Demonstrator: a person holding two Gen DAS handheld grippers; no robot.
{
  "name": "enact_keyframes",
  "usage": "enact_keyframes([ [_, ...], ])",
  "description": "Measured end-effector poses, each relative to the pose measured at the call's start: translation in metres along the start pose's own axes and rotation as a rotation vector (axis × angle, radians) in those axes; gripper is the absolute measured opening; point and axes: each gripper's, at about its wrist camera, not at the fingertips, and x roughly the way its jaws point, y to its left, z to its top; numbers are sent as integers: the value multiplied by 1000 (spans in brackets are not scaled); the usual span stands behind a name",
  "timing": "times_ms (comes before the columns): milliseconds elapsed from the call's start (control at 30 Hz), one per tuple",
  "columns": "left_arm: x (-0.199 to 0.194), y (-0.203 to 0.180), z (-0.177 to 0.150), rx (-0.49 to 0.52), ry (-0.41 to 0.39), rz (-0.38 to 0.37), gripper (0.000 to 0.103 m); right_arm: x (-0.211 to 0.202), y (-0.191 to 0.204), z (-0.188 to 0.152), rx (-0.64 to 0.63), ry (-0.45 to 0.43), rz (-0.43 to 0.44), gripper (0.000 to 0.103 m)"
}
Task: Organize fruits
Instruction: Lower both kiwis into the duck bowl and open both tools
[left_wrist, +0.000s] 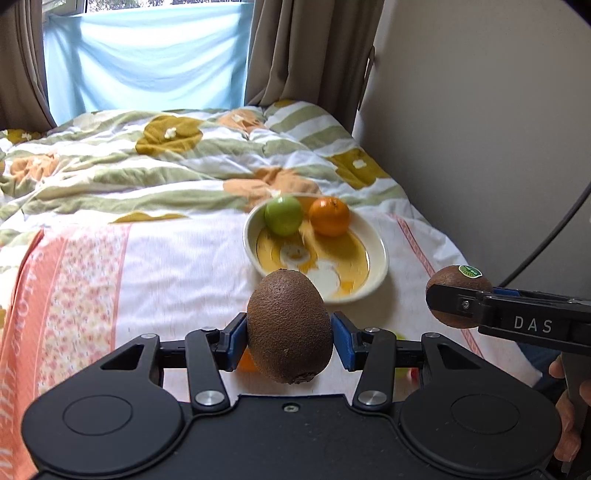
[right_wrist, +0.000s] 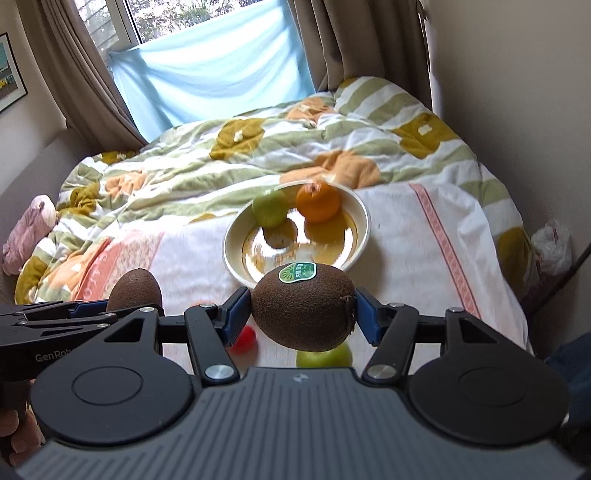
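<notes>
My left gripper (left_wrist: 290, 332) is shut on a brown kiwi (left_wrist: 290, 326), held above the bed, short of the bowl. My right gripper (right_wrist: 303, 314) is shut on a second kiwi (right_wrist: 304, 312) with a green sticker; it also shows in the left wrist view (left_wrist: 458, 295) at the right. The left kiwi shows in the right wrist view (right_wrist: 135, 290) at the left. A cream bowl (left_wrist: 376, 258) on the bed ahead holds a green apple (left_wrist: 283, 215) and an orange (left_wrist: 329, 216); in the right wrist view the bowl (right_wrist: 364, 221), apple (right_wrist: 269, 207) and orange (right_wrist: 318, 202) appear too.
Under the right gripper lie a red fruit (right_wrist: 245, 336) and a green fruit (right_wrist: 324, 356) on the sheet. A rumpled flowered quilt (left_wrist: 166, 162) covers the far bed. A wall (left_wrist: 480, 129) runs along the right, curtains and a window at the back.
</notes>
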Motion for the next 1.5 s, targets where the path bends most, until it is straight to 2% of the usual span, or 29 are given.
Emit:
enact_keyframes([
  [267,38,-6,51,-16,-14,19,53,38,-18,57,-12,10,44,75],
  [467,83,-9,75,-4,20,57,53,82,-31,85,-30,52,65,75],
  [833,169,-8,78,16,137,132,53,145,-59,92,-25,158,92,75],
  [1100,196,-11,73,13,193,176,54,163,-69,91,-32,197,107,75],
  [1133,195,-12,73,12,185,180,55,165,-70,92,-34,200,109,75],
  [1167,193,-12,74,13,171,174,67,166,-70,93,-37,203,112,75],
  [1200,189,-13,75,13,155,160,86,166,-70,93,-39,205,114,75],
  [1267,181,-18,78,34,120,197,100,166,-71,94,-43,207,119,75],
  [1333,176,-22,80,65,110,223,100,166,-72,96,-47,205,123,75],
  [1500,160,-18,78,46,112,228,100,166,-71,103,-67,201,129,75],
])
